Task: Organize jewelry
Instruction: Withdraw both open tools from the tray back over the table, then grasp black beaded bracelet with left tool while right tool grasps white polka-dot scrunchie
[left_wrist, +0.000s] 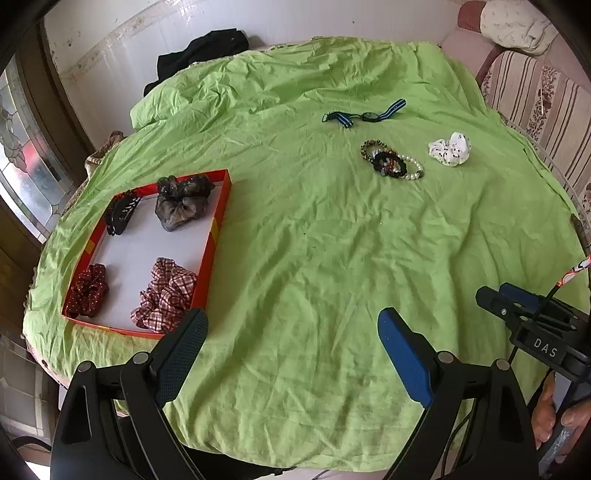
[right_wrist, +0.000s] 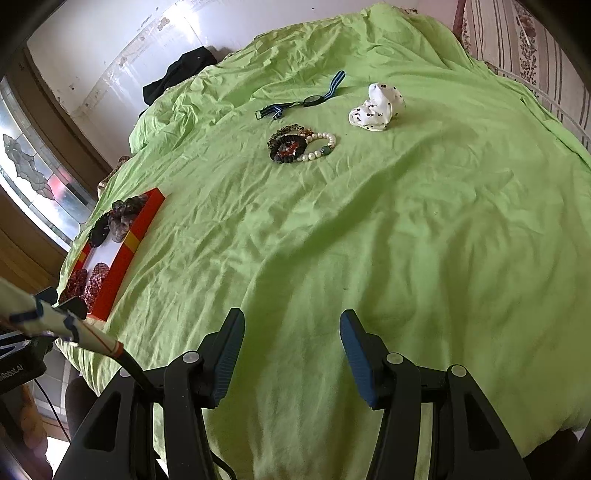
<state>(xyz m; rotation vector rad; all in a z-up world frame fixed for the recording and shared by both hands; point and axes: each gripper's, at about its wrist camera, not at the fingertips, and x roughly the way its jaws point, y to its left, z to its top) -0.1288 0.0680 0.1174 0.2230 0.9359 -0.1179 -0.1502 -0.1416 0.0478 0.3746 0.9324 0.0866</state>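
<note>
A red tray (left_wrist: 218, 221) with a white floor lies at the left on the green cloth; it holds a black hair claw (left_wrist: 120, 216), a dark sheer scrunchie (left_wrist: 183, 201), a red dotted scrunchie (left_wrist: 88, 290) and a plaid scrunchie (left_wrist: 166, 295). Far across the cloth lie a pile of bead and pearl bracelets (left_wrist: 391, 164) (right_wrist: 301, 146), a blue striped watch (left_wrist: 364, 115) (right_wrist: 306, 99) and a white dotted scrunchie (left_wrist: 450, 147) (right_wrist: 376, 107). My left gripper (left_wrist: 291, 328) is open and empty beside the tray's near corner. My right gripper (right_wrist: 291, 332) is open and empty over bare cloth.
The green cloth (left_wrist: 314, 258) covers a round table. Black clothing (left_wrist: 201, 51) lies at the far edge by the white wall. A striped sofa (left_wrist: 535, 99) stands on the right. A window (left_wrist: 22, 162) is on the left.
</note>
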